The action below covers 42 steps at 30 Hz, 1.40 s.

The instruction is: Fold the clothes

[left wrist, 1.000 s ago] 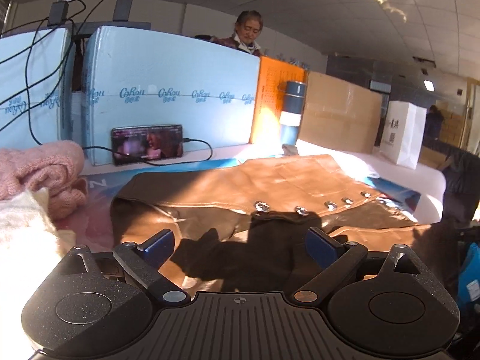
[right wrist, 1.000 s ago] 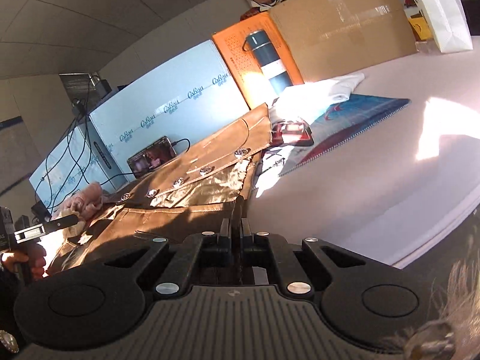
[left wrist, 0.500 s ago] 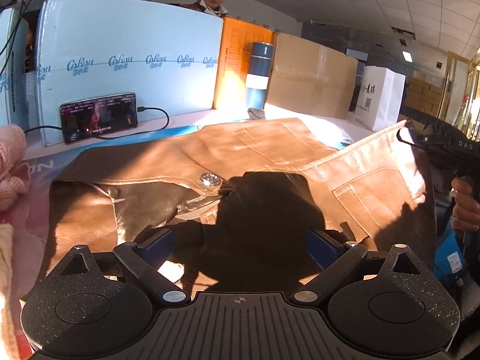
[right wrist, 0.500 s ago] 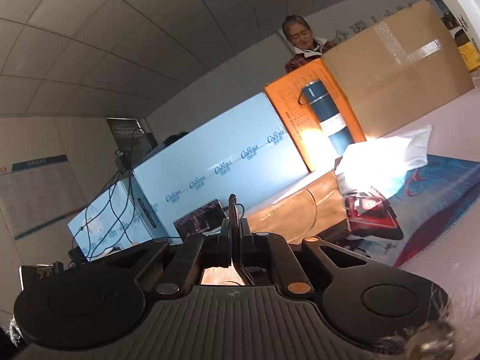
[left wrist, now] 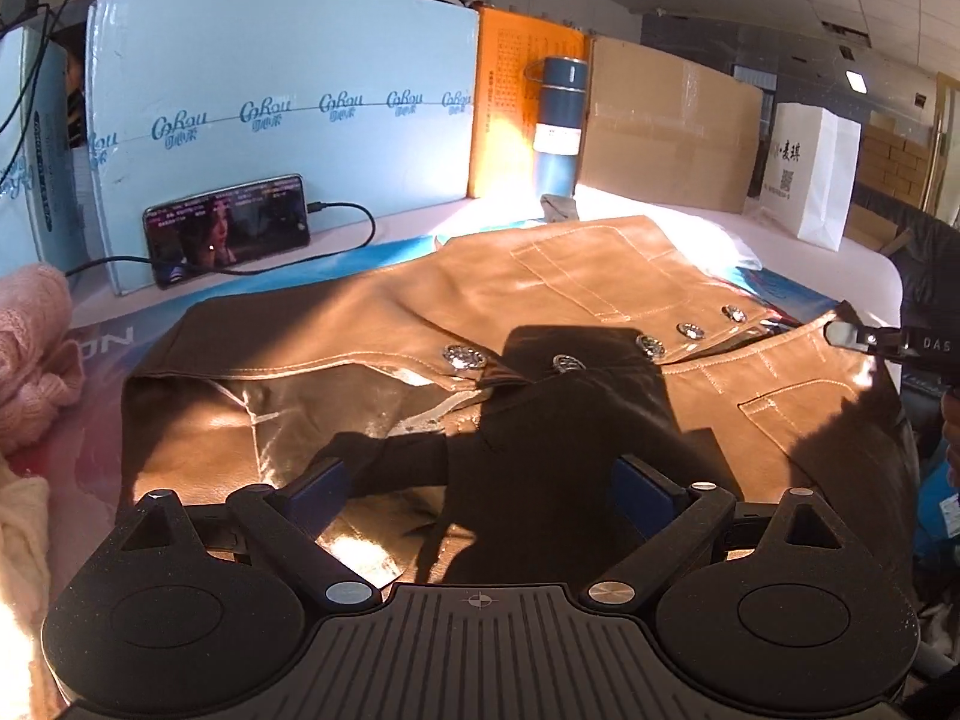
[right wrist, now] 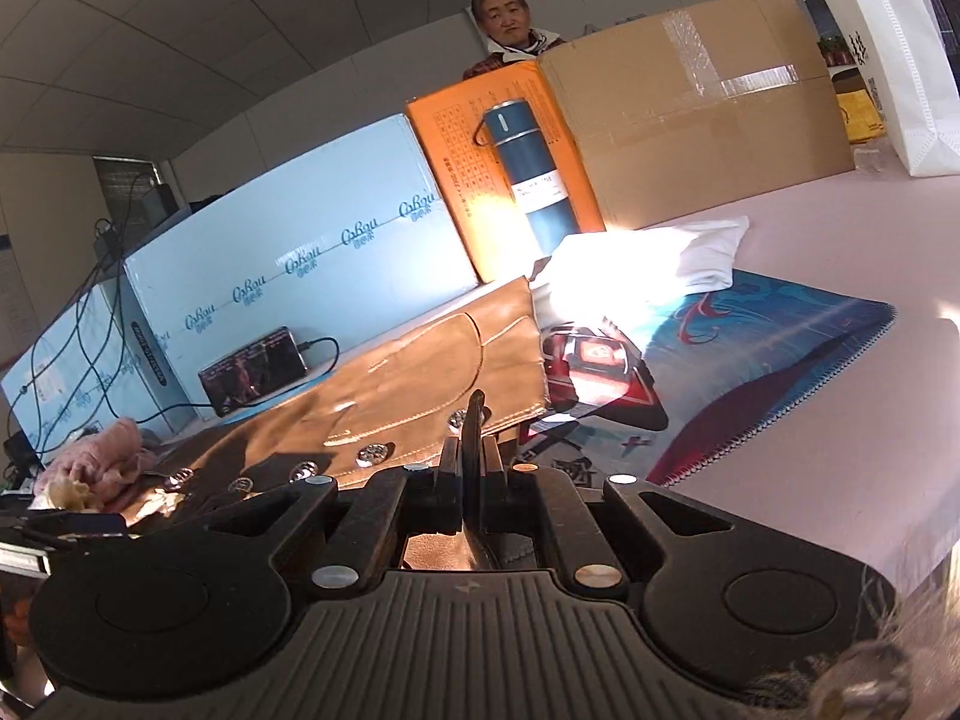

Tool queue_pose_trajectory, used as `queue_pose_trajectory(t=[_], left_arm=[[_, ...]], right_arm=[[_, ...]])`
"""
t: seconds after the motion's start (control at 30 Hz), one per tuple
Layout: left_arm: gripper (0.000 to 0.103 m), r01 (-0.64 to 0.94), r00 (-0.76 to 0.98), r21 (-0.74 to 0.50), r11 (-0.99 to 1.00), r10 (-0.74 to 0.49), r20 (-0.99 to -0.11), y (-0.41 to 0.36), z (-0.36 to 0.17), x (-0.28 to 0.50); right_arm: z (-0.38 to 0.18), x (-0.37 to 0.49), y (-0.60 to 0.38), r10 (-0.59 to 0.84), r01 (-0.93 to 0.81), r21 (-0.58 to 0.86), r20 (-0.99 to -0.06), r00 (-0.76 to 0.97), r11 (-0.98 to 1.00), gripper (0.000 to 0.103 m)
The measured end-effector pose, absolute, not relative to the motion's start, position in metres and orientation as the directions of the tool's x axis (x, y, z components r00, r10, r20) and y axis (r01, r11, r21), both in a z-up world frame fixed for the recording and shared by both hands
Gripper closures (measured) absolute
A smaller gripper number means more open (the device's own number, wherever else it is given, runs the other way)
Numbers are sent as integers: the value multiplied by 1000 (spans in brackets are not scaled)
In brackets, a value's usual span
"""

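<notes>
A tan leather garment (left wrist: 570,306) with a row of silver snap buttons (left wrist: 651,345) lies spread on the table, its shiny lining showing at the near left. My left gripper (left wrist: 480,480) is open just above its near edge, holding nothing. My right gripper (right wrist: 471,456) is shut on the garment's edge (right wrist: 474,420), pinched between the fingers; it also shows at the right of the left wrist view (left wrist: 852,333), holding the garment's right corner up. The garment shows in the right wrist view (right wrist: 420,372) too.
A pink knit (left wrist: 36,342) and a cream cloth (left wrist: 18,540) lie at the left. A phone (left wrist: 228,228) leans on blue boxes (left wrist: 270,96). A blue flask (left wrist: 558,126), orange and cardboard boxes and a white bag (left wrist: 813,174) stand behind. A white cloth (right wrist: 648,258) lies on a patterned mat (right wrist: 750,348).
My right gripper has lowered the held garment edge back toward the table, so the raised right flap has come down and the button row shows again. My left gripper stays open.
</notes>
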<state>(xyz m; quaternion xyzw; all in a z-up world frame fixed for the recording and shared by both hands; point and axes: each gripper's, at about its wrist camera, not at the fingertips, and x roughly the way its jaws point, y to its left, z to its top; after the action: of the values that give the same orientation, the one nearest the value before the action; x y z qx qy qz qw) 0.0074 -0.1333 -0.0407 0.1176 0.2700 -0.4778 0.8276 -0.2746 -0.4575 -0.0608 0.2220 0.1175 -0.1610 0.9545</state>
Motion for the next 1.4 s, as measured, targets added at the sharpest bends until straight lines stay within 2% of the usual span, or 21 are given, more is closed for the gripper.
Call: queue_pose_trajectory(t=[0.07,0.13,0.2,0.27,0.33,0.43,0.53,0.57,0.6,0.63,0.67,0.8,0.87,0.93,0.97,1.0,1.07,1.23,1.33,1.37,1.4], left_arm=[[8,860,401,-23,510,-704,-586,-142,-43,6],[23,887,370,-4,462,-714,-595,-146,-47,2],[73,910,345,20,414,-729,-591,-148,-47,-5],[99,923,333,43,383,-735,-591,-147,-45,-11],[99,907,384,95,410,-715,-585,-143,-45,-17],[99,875,418,59,481,-688,-593,-130,-41,-4],[84,849,451,61,526,-659,-602,-128,-41,0],[71,834,467,57,549,-645,-605,-130,-39,1],[43,818,482,52,572,-634,-605,-132,-37,2],[28,809,485,15,587,-655,-579,-132,-32,4],[14,800,488,-24,599,-675,-554,-133,-28,6],[14,755,426,-262,601,-753,-502,-148,-22,27],[16,729,418,-300,616,-747,-518,-160,-28,38],[38,719,405,-321,617,-746,-529,-170,-40,47],[76,720,391,-325,613,-745,-540,-173,-45,51],[93,721,378,-329,609,-745,-550,-176,-49,54],[99,733,364,-332,594,-754,-547,-175,-54,58],[98,731,391,-294,616,-731,-560,-161,-50,57],[86,730,418,-260,632,-714,-562,-158,-46,55],[68,719,462,-206,663,-679,-571,-159,-42,52],[39,709,500,-169,684,-657,-564,-159,-38,49]], right_arm=[[-63,-272,-452,-277,384,344,-321,906,857,98],[-63,-267,-451,-270,377,342,-322,908,861,98],[-62,-260,-450,-268,378,333,-331,905,864,98],[-62,-251,-450,-273,386,317,-346,897,866,98],[-59,-243,-449,-270,386,317,-352,896,866,98],[-52,-231,-447,-245,365,326,-355,902,872,98],[-48,-218,-436,-261,374,242,-397,880,895,94],[-48,-215,-431,-304,405,184,-411,859,895,78],[-49,-213,-428,-342,434,144,-418,841,889,66],[-50,-215,-428,-364,449,131,-410,836,884,48],[-51,-217,-427,-386,465,118,-402,831,878,39],[-55,-221,-429,-431,511,118,-398,810,851,26],[-54,-222,-432,-430,519,152,-392,813,841,17],[-51,-224,-434,-429,519,196,-366,826,832,10],[-49,-225,-435,-429,519,217,-352,832,827,5],[-49,-224,-435,-422,513,232,-347,838,827,3],[-47,-222,-435,-409,500,261,-335,849,826,1],[-43,-215,-438,-387,481,299,-323,864,825,0],[-41,-210,-442,-388,480,308,-315,866,821,0],[-40,-207,-444,-391,486,311,-321,863,817,0],[-38,-205,-445,-386,483,317,-324,864,816,0]])
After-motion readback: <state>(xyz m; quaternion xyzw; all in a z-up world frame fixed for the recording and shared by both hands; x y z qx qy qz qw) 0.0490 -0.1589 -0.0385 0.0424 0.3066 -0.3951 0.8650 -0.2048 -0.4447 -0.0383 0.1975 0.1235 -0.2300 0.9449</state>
